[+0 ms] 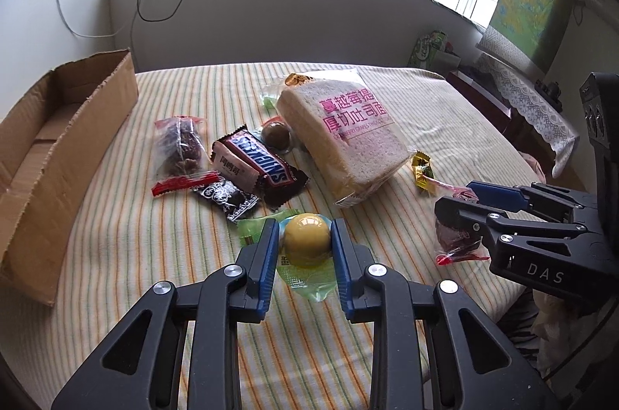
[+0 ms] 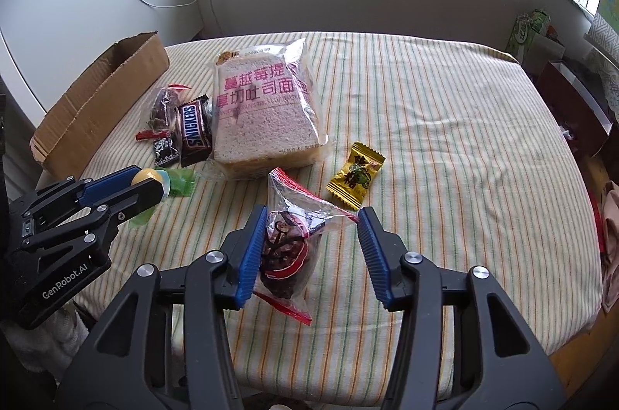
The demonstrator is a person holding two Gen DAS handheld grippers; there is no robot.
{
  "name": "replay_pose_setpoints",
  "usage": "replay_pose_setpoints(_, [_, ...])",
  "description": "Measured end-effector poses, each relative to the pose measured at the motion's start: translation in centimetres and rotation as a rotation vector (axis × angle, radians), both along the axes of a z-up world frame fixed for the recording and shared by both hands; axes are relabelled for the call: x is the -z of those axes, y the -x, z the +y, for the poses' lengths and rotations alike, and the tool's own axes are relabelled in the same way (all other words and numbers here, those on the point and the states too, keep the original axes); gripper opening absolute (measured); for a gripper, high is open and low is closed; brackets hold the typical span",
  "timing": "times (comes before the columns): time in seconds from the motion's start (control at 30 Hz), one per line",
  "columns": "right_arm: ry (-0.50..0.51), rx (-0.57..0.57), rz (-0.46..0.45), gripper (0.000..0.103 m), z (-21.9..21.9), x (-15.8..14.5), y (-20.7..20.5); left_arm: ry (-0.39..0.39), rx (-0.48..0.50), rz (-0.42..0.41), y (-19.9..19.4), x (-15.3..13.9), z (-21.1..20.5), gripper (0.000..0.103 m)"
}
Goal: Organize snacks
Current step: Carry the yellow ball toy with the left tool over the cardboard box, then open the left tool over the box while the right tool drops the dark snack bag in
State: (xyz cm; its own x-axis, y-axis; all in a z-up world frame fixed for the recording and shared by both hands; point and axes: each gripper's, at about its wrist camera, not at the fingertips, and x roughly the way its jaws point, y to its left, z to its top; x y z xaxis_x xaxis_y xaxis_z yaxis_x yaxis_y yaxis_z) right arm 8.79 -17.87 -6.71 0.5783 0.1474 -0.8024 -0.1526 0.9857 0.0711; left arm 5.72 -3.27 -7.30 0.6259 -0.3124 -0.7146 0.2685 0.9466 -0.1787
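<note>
My left gripper is shut on a yellow ball snack in a green wrapper, low over the striped tablecloth; it also shows in the right wrist view. My right gripper is open around a clear bag of dark red dried fruit lying on the cloth, left pad touching it. The bag shows in the left wrist view too. An open cardboard box stands at the table's left. A bread pack, a Snickers bar and small sweets lie mid-table.
A yellow sweet lies right of the bread. A second bag of dried fruit, a black sweet and a brown ball snack lie near the Snickers. Table edge is near on the right; clutter beyond.
</note>
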Motion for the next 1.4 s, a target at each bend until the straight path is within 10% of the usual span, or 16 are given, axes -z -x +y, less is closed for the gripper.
replay_pose_setpoints(1.4, [-0.041, -0.413, -0.117, 0.05, 25.7, -5.0, -8.3, -0.02, -0.407, -0.097, -1.6, -3.6, 19.5, 0.026])
